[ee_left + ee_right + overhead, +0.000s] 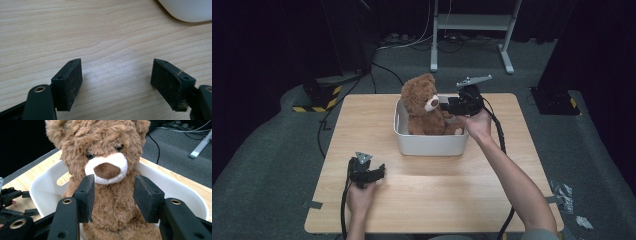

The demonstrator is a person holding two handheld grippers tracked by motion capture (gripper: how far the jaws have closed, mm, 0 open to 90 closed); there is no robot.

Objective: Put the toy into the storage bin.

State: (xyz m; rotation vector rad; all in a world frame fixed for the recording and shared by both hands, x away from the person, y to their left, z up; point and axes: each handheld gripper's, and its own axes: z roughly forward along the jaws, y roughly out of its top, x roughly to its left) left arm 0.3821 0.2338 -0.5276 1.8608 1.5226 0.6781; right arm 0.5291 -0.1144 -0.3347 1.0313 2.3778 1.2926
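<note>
A brown teddy bear point(422, 106) sits upright in a white plastic bin point(430, 143) at the middle of the wooden table point(427, 195). My right gripper point(444, 106) is held at the bear's right side, level with its snout, pointing at it. In the right gripper view the bear point(105, 147) faces me and my right gripper point(113, 195) stands open, its jaws just in front of the chest under the snout, holding nothing. My left gripper point(381, 172) rests low over the table in front of the bin. It is open point(116, 82) over bare wood.
The bin's wall point(47, 192) has a handle slot behind the bear. A corner of the bin point(185, 10) lies ahead of the left gripper. Cables, a white stand point(472, 22) and dark equipment stand on the grey carpet beyond the table.
</note>
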